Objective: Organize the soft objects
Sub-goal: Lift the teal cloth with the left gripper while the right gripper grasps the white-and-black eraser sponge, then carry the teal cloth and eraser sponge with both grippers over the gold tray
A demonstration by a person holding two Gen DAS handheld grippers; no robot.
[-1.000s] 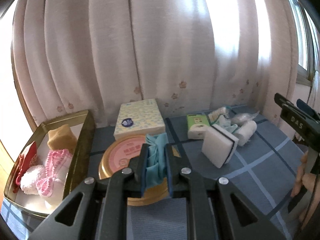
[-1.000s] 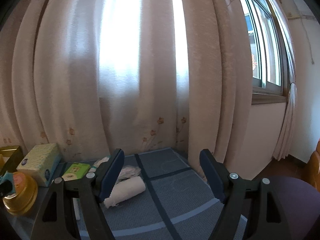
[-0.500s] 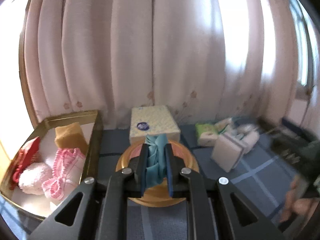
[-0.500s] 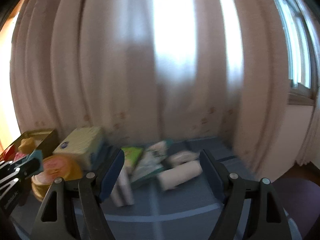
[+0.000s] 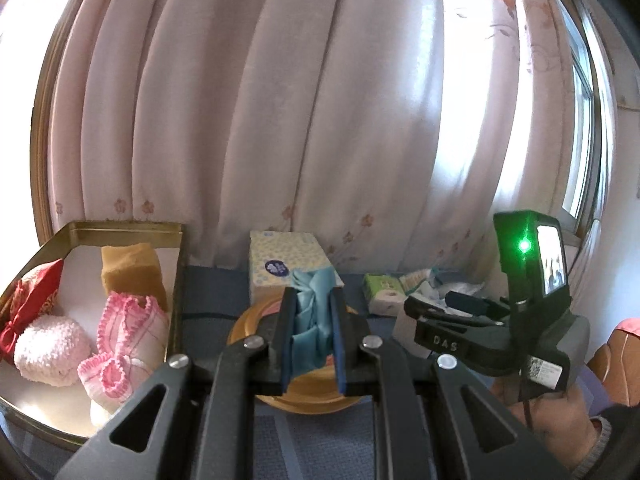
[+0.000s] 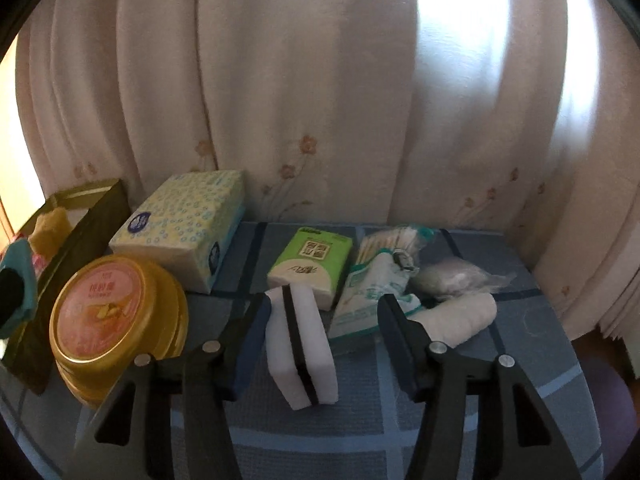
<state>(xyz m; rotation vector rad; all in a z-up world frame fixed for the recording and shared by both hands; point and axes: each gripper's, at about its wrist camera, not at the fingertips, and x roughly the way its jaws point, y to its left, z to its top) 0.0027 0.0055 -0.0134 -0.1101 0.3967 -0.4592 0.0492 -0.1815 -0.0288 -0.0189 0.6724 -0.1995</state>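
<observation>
Pale pink curtains (image 5: pixel 280 120) with small flower prints fill the upper part of both views, and a blue checked tablecloth (image 6: pixel 460 420) covers the surface below. At centre bottom of the left wrist view, the left gripper (image 5: pixel 312 332) has its 2 fingers pressed in on a teal cloth (image 5: pixel 310 312), which bunches up between the pads above a round gold tin (image 5: pixel 308 392). At lower left of that view a gold tray (image 5: pixel 124 228) holds a red pouch (image 5: pixel 28 304), a mustard sponge (image 5: pixel 130 268), a fluffy pink ball (image 5: pixel 50 350) and a pink knitted piece (image 5: pixel 128 336). A yellow tissue box (image 5: pixel 286 266) stands behind the tin.

In the right wrist view, the right gripper (image 6: pixel 320 328) has its 2 fingers spread wide at centre bottom, with a white sponge (image 6: pixel 300 344) with a dark middle layer standing between them; whether the left-hand finger touches it I cannot tell. Behind the sponge lie a green tissue pack (image 6: pixel 310 260), a packet of cotton swabs (image 6: pixel 384 248), a white-and-green packet (image 6: pixel 368 300), a clear bag (image 6: pixel 460 276) and a white bandage roll (image 6: pixel 460 316). The tin, tissue box and tray sit at the left of this frame.
</observation>
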